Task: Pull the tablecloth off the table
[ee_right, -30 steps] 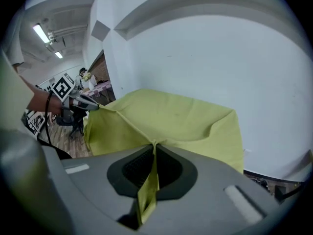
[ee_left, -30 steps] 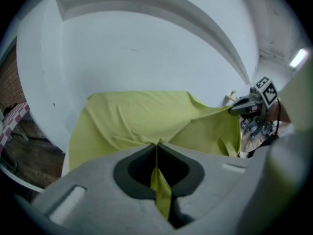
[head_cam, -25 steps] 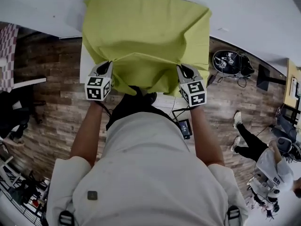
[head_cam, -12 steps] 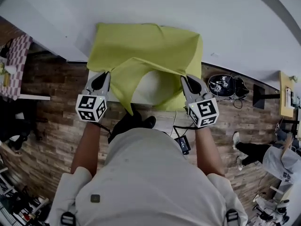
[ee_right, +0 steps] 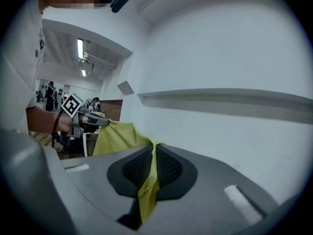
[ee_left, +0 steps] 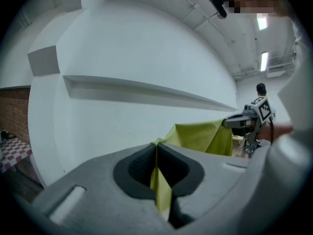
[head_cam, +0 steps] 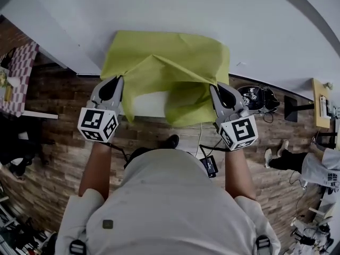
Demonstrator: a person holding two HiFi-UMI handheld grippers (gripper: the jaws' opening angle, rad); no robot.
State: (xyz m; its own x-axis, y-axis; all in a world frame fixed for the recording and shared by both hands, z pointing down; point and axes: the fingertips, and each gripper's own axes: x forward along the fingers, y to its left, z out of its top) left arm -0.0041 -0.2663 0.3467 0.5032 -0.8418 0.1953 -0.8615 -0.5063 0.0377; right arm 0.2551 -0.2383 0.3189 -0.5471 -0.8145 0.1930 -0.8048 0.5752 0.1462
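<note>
Both your left gripper (head_cam: 112, 92) and right gripper (head_cam: 224, 97) pinch the yellow-green fabric tablecloth (head_cam: 170, 62); near white table (head_cam: 149, 104) edge bared, far half still covered.

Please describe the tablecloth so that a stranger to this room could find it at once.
Against the white wall stands a small white table. The tablecloth is the crumpled yellow-green sheet on it, its near edge pinched by the left hand-held gripper and the right hand-held gripper; nothing else nearby is that colour.
</note>
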